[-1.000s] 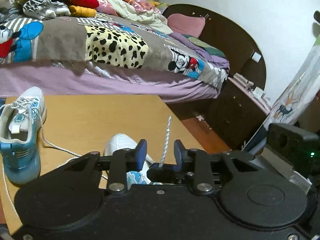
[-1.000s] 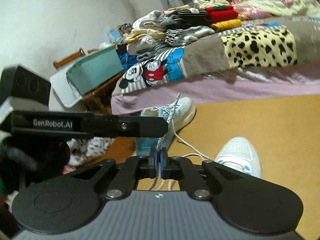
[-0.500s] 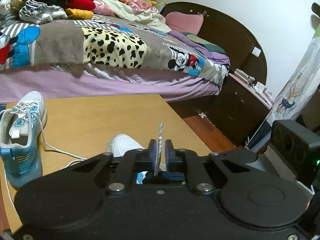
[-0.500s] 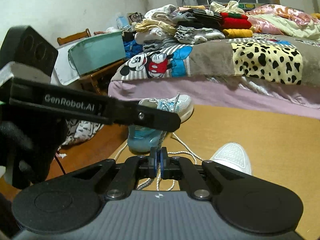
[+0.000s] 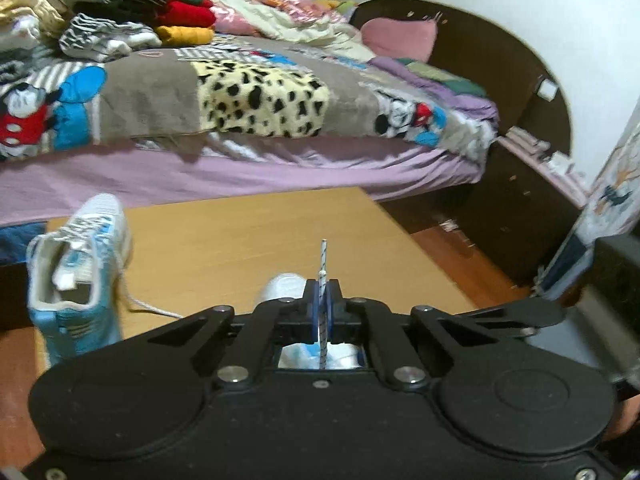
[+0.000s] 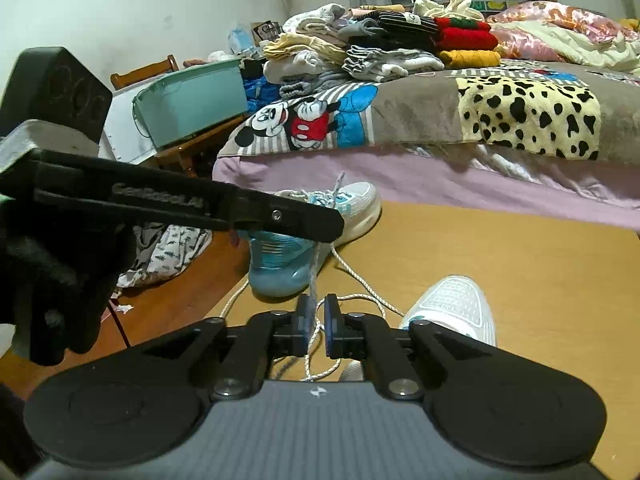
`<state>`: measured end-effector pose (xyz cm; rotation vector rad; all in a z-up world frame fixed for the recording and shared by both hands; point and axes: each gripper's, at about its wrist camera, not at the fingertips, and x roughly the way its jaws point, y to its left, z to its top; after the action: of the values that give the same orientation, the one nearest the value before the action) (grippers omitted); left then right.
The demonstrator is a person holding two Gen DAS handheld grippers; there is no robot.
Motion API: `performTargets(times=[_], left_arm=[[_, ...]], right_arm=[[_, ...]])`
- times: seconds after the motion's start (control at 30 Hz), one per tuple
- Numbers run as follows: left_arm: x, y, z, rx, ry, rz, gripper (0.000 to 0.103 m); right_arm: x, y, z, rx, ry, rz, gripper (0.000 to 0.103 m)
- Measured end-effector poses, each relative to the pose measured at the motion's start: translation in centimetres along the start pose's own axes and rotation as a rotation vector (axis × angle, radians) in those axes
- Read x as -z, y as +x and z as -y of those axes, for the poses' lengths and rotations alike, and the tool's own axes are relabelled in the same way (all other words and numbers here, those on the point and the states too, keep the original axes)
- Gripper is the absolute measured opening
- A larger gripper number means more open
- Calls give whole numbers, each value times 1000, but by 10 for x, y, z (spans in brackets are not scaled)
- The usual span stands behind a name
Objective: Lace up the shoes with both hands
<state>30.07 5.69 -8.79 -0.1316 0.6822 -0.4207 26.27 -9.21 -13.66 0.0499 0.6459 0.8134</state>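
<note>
Left hand-held gripper (image 5: 322, 300) pinched tight on the speckled lace (image 5: 322, 256), tip poking up toward twelve o'clock. Right hand-held gripper (image 6: 316, 314) just eased apart, lace loose between. Near shoe (image 6: 452, 304) on the table (image 6: 540, 280); second shoe (image 6: 320, 232) at eleven o'clock.

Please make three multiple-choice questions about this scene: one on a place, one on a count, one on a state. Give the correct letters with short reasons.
1. Where does the blue and white shoe stand?
A. on the bed
B. on the wooden table
C. inside the green tub

2. How many shoes are visible?
A. one
B. two
C. four

3. What does the left gripper do?
A. pinches the lace
B. stands wide open
C. holds a sock

Answers:
1 B, it stands near the edge of the table.
2 B, a white shoe lies nearer.
3 A, its jaws are shut on the lace.
</note>
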Motion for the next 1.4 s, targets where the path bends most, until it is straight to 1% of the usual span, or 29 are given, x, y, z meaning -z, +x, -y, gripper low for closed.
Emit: performTargets(times=[0.17, 0.23, 0.33, 0.47, 0.53, 0.7, 0.8, 0.9, 1.0, 1.1, 1.17, 1.23, 1.4], left_arm=[[3, 7, 2, -82, 68, -29, 1], [5, 10, 4, -118, 113, -36, 1], [8, 15, 9, -176, 189, -45, 1], [14, 24, 13, -258, 319, -61, 1], [18, 30, 15, -299, 399, -74, 1], [35, 45, 26, -371, 642, -109, 1], [46, 54, 34, -381, 772, -134, 1], [55, 67, 41, -382, 935, -163, 1], [66, 81, 47, -374, 1105, -208, 1], [77, 90, 49, -354, 1262, -254, 1], [83, 94, 48, -342, 1350, -275, 1], [86, 99, 47, -347, 1430, -286, 1], [95, 105, 46, -352, 1630, -301, 1]], right_arm=[[2, -9, 12, -56, 40, -6, 16], [3, -12, 15, -60, 36, -3, 16], [5, -15, 23, -38, 55, 1, 16], [6, -12, 35, 26, 61, -24, 16], [5, -9, 41, 44, 63, -39, 16], [4, 6, 51, 93, 38, -96, 16], [4, 18, 55, 108, 6, -133, 16], [4, 29, 58, 111, -17, -168, 15], [3, 39, 61, 118, -36, -200, 15], [3, 48, 64, 106, -42, -228, 16], [4, 53, 66, 99, -47, -246, 16], [6, 56, 68, 96, -47, -260, 16], [3, 61, 71, 85, -44, -262, 16]])
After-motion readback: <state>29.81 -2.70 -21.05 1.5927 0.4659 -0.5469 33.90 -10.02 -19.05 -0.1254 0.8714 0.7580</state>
